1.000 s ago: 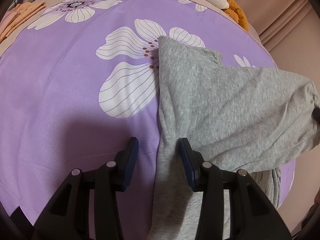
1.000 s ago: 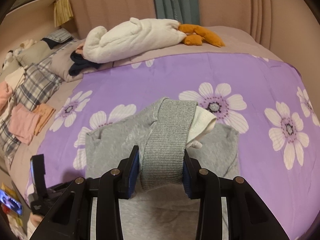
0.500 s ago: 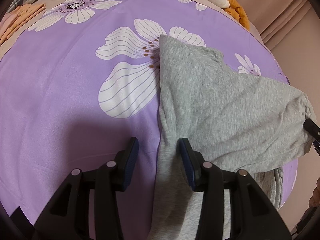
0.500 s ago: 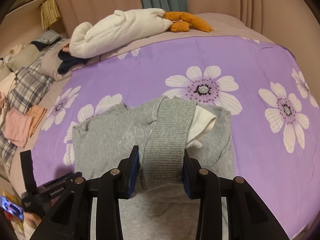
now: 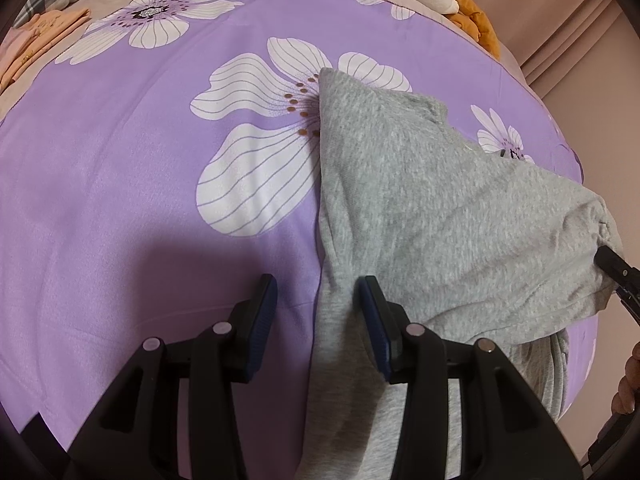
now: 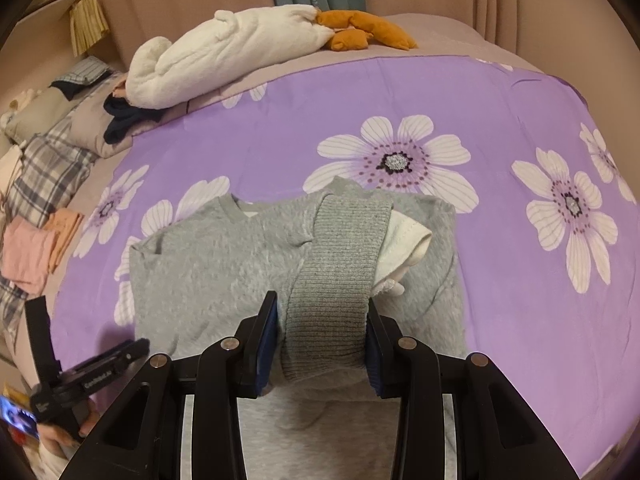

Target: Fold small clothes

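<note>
A small grey sweatshirt [image 5: 432,200] lies on a purple flowered bedspread [image 5: 120,180]; it also shows in the right wrist view [image 6: 208,272]. My left gripper [image 5: 318,308] is open, its fingers astride the garment's left edge. My right gripper [image 6: 322,324] is shut on the ribbed grey cuff [image 6: 336,276] of a sleeve and holds it over the sweatshirt's body. A white inner lining [image 6: 404,240] shows beside the cuff. The right gripper's tip also shows at the right edge of the left wrist view [image 5: 616,268].
A white plush toy [image 6: 228,64] with orange feet [image 6: 364,32] lies at the bed's far edge. Folded pink and orange clothes [image 6: 36,248] and a plaid blanket [image 6: 44,176] lie on the left. Dark clothes [image 6: 124,116] lie near the plush.
My right gripper has carried the cuff further across the sweatshirt's body, toward the bed's head. My left gripper has stayed in place, open.
</note>
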Demonstrator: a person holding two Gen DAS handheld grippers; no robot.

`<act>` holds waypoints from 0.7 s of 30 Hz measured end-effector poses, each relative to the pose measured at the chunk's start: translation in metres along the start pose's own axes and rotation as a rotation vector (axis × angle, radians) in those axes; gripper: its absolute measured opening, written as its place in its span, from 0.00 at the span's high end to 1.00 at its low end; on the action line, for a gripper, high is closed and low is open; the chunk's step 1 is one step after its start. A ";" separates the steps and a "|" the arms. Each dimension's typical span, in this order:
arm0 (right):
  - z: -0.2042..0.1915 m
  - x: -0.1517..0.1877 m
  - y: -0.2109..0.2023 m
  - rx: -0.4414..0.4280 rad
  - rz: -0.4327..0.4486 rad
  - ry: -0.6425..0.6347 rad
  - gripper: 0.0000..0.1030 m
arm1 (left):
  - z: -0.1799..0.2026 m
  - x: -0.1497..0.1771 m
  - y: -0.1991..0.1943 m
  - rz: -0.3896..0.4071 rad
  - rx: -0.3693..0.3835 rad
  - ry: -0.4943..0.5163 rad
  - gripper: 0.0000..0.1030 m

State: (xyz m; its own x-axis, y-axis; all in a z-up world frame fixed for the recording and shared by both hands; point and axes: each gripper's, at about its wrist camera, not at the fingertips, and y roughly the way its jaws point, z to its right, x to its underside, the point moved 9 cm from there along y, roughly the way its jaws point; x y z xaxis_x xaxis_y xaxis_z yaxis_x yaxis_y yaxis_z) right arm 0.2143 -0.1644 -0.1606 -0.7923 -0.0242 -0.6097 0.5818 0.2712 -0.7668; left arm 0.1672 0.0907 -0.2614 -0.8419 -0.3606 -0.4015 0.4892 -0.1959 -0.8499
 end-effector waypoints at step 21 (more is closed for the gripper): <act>0.011 0.014 0.018 0.032 -0.063 0.035 0.63 | 0.002 0.000 0.001 -0.015 -0.013 0.020 0.56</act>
State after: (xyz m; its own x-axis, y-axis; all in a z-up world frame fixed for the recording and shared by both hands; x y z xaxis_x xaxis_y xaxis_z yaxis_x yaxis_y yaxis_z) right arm 0.2153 -0.1704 -0.1855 -0.8329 -0.0062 -0.5534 0.5361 0.2388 -0.8097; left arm 0.1679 0.0890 -0.2619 -0.8534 -0.3393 -0.3957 0.4740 -0.1895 -0.8599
